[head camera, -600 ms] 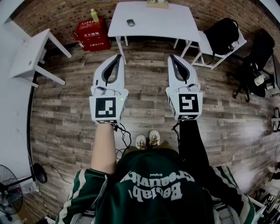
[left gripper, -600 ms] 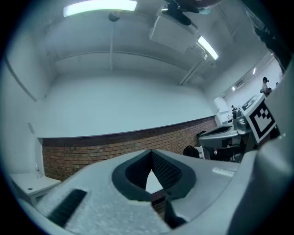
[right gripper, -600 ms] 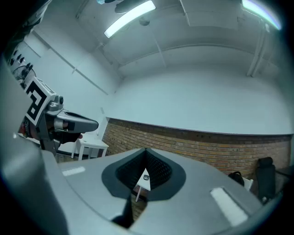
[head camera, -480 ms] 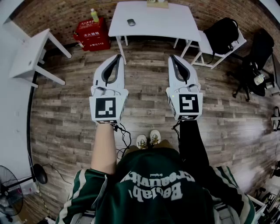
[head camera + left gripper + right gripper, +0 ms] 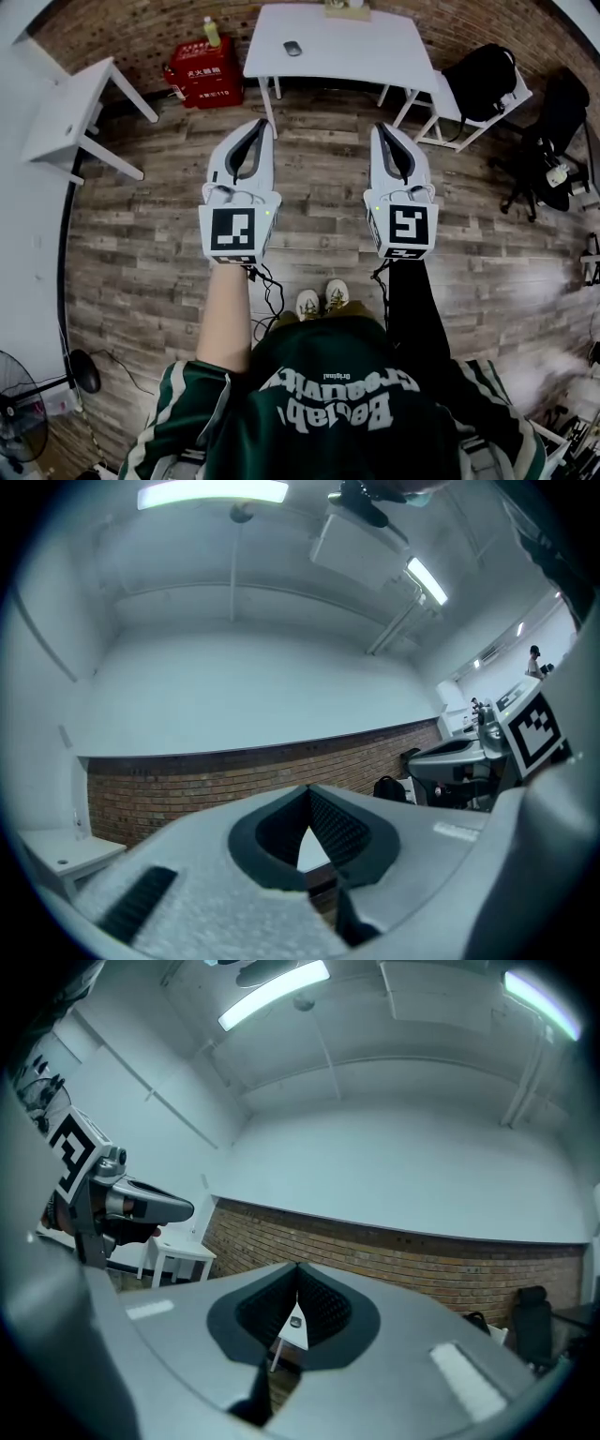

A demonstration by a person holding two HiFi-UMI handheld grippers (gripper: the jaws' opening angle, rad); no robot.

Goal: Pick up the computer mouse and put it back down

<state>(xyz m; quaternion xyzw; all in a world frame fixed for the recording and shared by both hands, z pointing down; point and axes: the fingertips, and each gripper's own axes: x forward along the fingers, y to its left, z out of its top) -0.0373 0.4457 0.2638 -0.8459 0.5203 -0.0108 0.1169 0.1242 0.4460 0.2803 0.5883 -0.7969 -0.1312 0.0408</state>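
two tongs, both closed and empty. head view: left gripper (image 5: 266,124) and right gripper (image 5: 379,128) are held level over the floor, well short of the far white table (image 5: 375,47); the computer mouse (image 5: 292,48) lies on its left part. since half a second ago table and mouse have slid slightly right, so the approach has barely begun. red box (image 5: 204,70): white characters too small to read; the upside-down sweater print seems to include "original". left gripper view: jaws together, nothing between. right gripper view: jaws together, mouse (image 5: 295,1321) far beyond them.

small dark computer mouse (image 5: 292,48) just sitting flat on the white worktop (image 5: 375,52), up at 12 o'clock, left end.
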